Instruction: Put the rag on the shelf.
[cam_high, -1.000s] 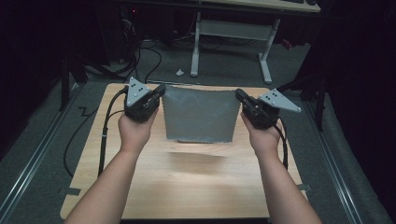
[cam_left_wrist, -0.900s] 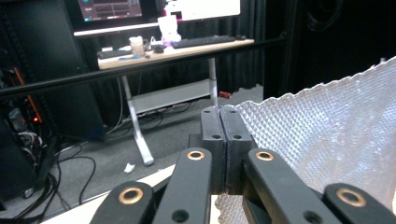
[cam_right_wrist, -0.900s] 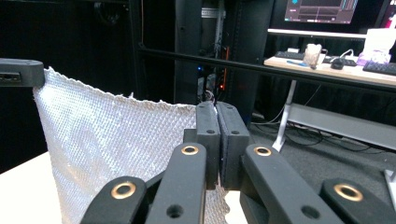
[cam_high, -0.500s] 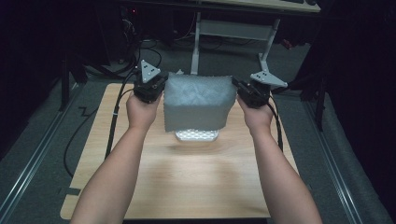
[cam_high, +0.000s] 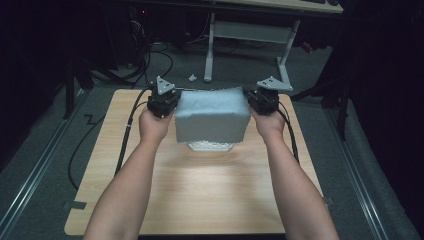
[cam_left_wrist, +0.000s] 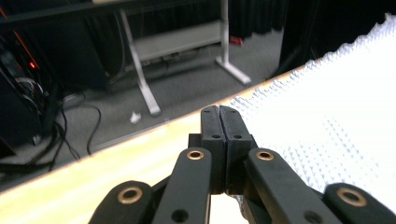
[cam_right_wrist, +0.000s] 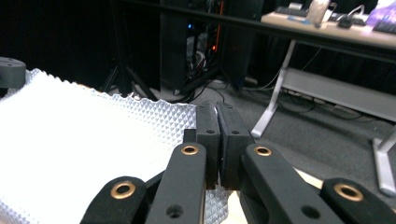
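Both claws are pressed together, each one clamped on an edge of the cloth (cam_high: 212, 120): the left claw (cam_high: 169, 103) on its left side, the right claw (cam_high: 252, 101) on its right. The cloth hangs stretched between them over the far half of the surface (cam_high: 200, 195), its lower part touching the wood. I judge that the laying down has begun; lowering, flattening and any folding remain.

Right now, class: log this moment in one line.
left gripper: shut on sheet | right gripper: shut on sheet | textured sheet: held over table

Left hand-held gripper (cam_high: 169, 102) clamped tight, right hand-held gripper (cam_high: 254, 100) likewise, forearms outstretched
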